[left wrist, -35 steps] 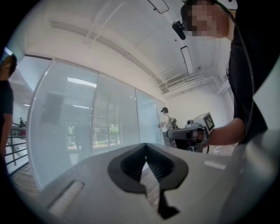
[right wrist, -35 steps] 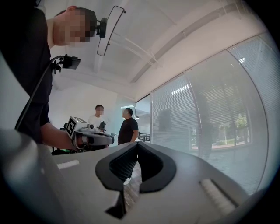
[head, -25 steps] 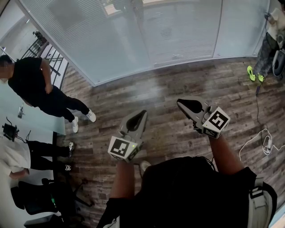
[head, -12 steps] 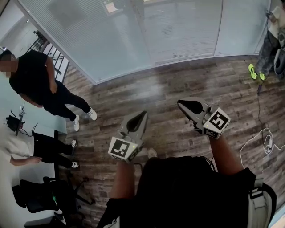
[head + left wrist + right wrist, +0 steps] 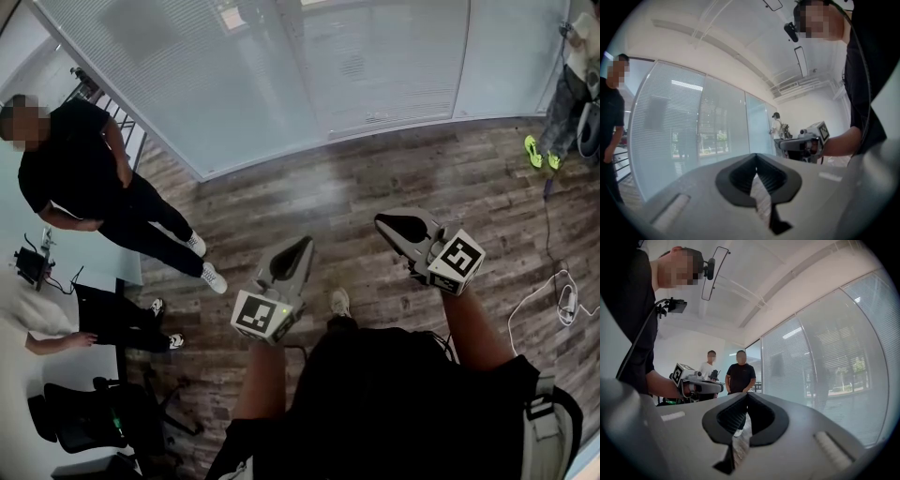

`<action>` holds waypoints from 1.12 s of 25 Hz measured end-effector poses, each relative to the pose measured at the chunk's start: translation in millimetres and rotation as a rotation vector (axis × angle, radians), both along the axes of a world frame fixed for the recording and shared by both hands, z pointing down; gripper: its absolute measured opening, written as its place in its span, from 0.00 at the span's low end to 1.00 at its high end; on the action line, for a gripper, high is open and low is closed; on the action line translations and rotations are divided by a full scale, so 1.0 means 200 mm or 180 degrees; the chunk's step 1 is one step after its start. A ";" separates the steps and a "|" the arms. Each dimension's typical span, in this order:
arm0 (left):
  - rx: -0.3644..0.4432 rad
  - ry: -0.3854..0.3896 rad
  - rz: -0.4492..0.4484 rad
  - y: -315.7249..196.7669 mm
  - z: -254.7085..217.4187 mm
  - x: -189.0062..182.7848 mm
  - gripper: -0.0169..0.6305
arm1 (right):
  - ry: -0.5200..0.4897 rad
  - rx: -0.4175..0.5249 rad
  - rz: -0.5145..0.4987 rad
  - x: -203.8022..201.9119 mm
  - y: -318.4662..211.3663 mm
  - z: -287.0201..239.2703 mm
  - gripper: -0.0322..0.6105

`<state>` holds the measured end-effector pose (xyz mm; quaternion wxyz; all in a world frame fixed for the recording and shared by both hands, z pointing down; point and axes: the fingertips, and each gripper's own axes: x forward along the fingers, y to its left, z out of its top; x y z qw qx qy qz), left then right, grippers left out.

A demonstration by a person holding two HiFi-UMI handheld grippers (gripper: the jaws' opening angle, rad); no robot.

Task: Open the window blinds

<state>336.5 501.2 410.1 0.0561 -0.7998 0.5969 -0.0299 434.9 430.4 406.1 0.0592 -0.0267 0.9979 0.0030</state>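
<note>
Brown wooden floor (image 5: 328,187) runs to thin white slatted window blinds (image 5: 187,84) at twelve o'clock, probably light, bendy, and safer pulled at an edge, while left gripper (image 5: 302,246) and right gripper (image 5: 382,221) fingers (image 5: 740,176) are closed, empty.

The floor (image 5: 375,169) is dark wood planks with a streaky grain, and it has a soft shiny patch near the glass wall (image 5: 511,56), which looks smooth and glossy. The blinds (image 5: 187,75) are thin pale slats, smooth and dull. The left gripper (image 5: 302,244) and the right gripper (image 5: 382,221) are smooth, matt grey plastic with black ribbed pads (image 5: 740,174) inside, and the shirt (image 5: 394,403) of the person holding them is soft black cloth.
</note>
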 end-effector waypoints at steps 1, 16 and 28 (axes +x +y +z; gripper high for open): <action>-0.0025 0.0001 0.0005 -0.01 0.00 -0.01 0.03 | 0.0012 -0.0016 -0.0010 -0.01 0.00 0.00 0.06; 0.0043 0.0085 0.0094 -0.35 -0.01 -0.36 0.03 | 0.0068 0.0004 0.0048 -0.36 -0.29 -0.04 0.06; -0.0070 0.0106 0.0246 -0.69 -0.07 -0.73 0.03 | 0.0060 0.0068 0.0149 -0.75 -0.61 -0.08 0.06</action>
